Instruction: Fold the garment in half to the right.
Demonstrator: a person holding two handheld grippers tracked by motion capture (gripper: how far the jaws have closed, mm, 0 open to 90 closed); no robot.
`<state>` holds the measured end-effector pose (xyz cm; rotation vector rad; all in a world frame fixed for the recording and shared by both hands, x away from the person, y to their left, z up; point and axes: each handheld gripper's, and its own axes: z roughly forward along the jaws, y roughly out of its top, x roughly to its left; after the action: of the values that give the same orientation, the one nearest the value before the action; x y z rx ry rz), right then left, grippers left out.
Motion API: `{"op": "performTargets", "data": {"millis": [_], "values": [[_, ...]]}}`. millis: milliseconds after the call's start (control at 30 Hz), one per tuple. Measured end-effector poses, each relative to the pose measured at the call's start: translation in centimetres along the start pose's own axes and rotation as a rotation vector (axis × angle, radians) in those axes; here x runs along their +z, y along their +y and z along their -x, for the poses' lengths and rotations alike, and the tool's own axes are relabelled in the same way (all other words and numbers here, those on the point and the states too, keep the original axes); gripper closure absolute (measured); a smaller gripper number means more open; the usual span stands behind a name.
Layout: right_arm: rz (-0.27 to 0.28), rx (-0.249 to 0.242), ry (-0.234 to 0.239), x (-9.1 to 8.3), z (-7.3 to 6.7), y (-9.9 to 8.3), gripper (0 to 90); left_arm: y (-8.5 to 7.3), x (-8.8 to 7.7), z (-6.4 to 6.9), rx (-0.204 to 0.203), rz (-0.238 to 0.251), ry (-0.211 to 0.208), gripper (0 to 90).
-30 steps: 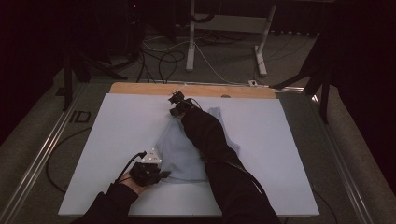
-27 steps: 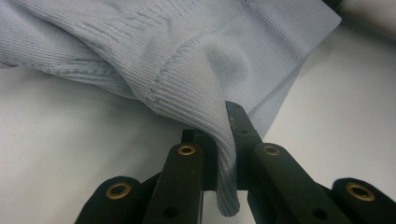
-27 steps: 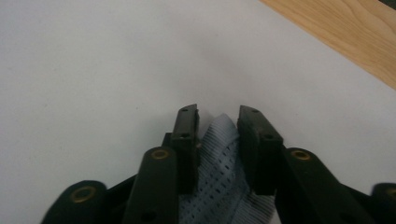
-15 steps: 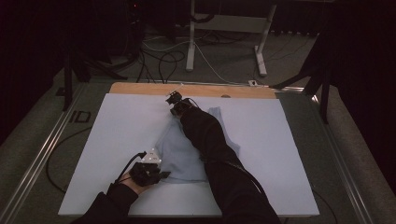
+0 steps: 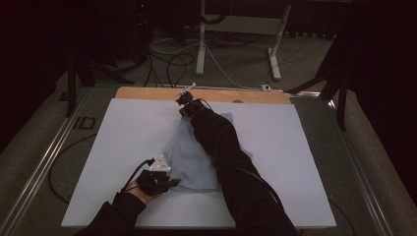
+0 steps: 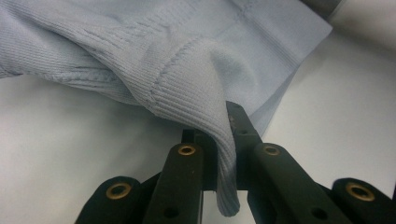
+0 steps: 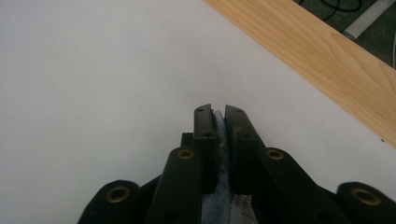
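A light blue knit garment [image 5: 187, 157] lies crumpled in the middle of the white board [image 5: 123, 132]. At its near left corner my left gripper [image 5: 172, 183] is shut on the ribbed hem [image 6: 187, 98], which drapes down between the jaws [image 6: 223, 128]. At the garment's far end, close to the wooden strip [image 5: 147, 93], my right gripper [image 5: 184, 104] has just been closing. A fold of blue fabric [image 7: 220, 140] is pinched between its jaws [image 7: 219, 112]. A dark sleeve [image 5: 221, 142] lies across the garment and hides its right part.
The wooden strip [image 7: 317, 60] runs along the board's far edge. Beyond the table are cables and desk legs [image 5: 201, 44] on the floor. A metal rail [image 5: 44, 162] borders the table on the left. Bare white board lies on both sides of the garment.
Hardly anything differs in the high view: the right gripper stays at the garment's far end and the left one has kept still at the near hem.
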<state>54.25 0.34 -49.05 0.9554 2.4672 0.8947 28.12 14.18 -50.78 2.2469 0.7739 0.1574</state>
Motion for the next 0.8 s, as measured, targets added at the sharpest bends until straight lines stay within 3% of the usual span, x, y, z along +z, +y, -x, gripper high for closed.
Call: {"op": "performTargets", "data": {"millis": [100,567,800], "values": [[0.012,0.012,0.0,-0.5,0.2,0.1,84.7,0.2,-0.2,0.0,0.002,0.006,-0.001,87.0],[0.053,-0.017,0.002,-3.4,1.0,0.9,84.7,2.2,-0.6,1.1,0.046,0.015,-0.024,87.0],[0.089,0.015,0.008,-5.1,2.2,0.5,84.7,3.4,-0.6,1.6,0.073,0.019,-0.028,86.9]]}}
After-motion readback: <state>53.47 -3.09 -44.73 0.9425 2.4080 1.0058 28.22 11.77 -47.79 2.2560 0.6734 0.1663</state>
